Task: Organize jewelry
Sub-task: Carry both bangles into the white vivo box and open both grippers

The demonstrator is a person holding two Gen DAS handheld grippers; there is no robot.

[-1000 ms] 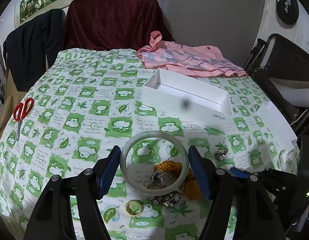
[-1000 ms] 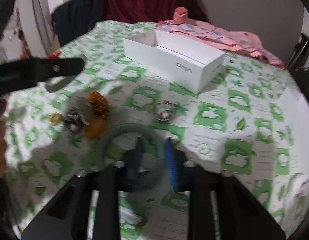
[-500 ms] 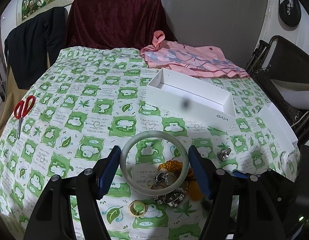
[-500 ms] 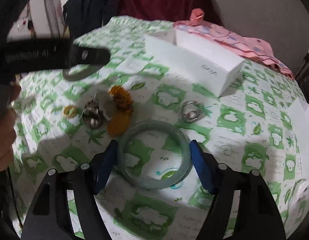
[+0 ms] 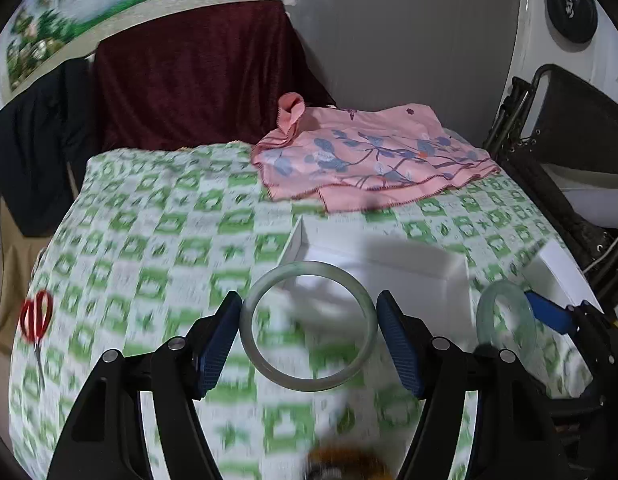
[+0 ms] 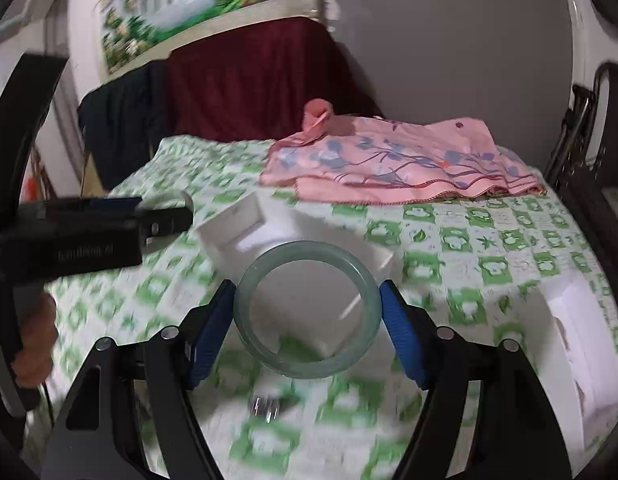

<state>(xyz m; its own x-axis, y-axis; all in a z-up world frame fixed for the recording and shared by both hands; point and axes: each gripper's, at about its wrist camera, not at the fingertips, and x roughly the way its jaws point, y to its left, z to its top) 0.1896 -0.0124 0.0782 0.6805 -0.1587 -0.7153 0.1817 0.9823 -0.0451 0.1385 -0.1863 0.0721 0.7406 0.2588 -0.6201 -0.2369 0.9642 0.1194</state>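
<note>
My left gripper [image 5: 309, 332] is shut on a pale jade bangle [image 5: 309, 387], its blue pads pressing the ring's two sides. It hangs in the air over the near left corner of the open white box [image 5: 293, 242]. My right gripper [image 6: 307, 316] is shut on a greener bangle [image 6: 305, 372] the same way, held above the box [image 6: 237, 224]. In the left wrist view that green bangle [image 5: 485, 312] shows edge-on at the right. The table cloth is motion-blurred in both views.
An orange piece [image 5: 341, 460] and a silver ring [image 6: 265, 406] lie on the green checked cloth below the grippers. The white box lid [image 6: 581, 320] sits right, red scissors [image 5: 37, 316] far left, a pink cloth [image 5: 369, 164] behind the box. A hand [image 6: 37, 340] grips the left tool.
The right jaws opened around the green bangle on the cloth, took it and lifted it toward the box. The left gripper carried its pale bangle forward and up, from over the jewelry pile.
</note>
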